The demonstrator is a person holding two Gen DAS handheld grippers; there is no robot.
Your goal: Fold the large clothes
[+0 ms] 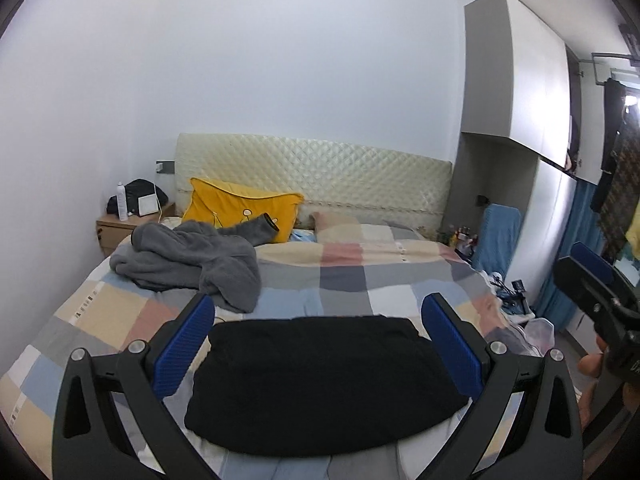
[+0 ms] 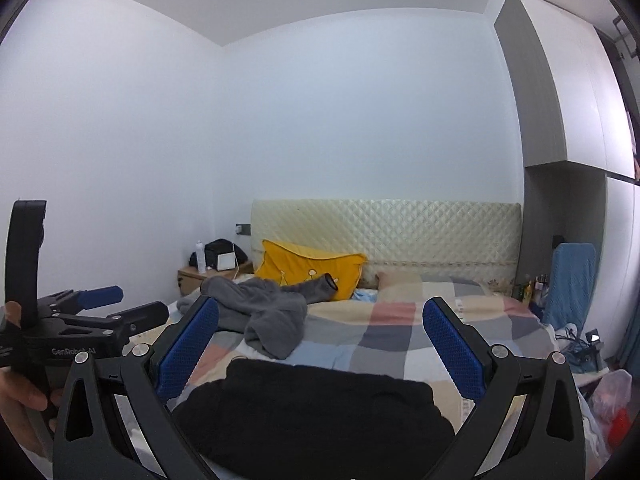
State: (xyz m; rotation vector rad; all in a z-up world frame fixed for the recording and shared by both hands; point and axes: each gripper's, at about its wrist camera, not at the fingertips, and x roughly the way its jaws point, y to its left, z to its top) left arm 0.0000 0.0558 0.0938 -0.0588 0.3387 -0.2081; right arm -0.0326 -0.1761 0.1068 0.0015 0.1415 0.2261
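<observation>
Both grippers, left (image 1: 318, 344) & right (image 2: 320, 346), spread wide, empty, above folded black garment (image 1: 320, 384); judging next: grab gray fleece (image 1: 192, 260) w/ both.

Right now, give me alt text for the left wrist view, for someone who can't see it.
The open left gripper hovers over a folded black garment on a checked bed. A crumpled grey garment lies further back by a yellow pillow; the right gripper shows at the right edge.
</observation>
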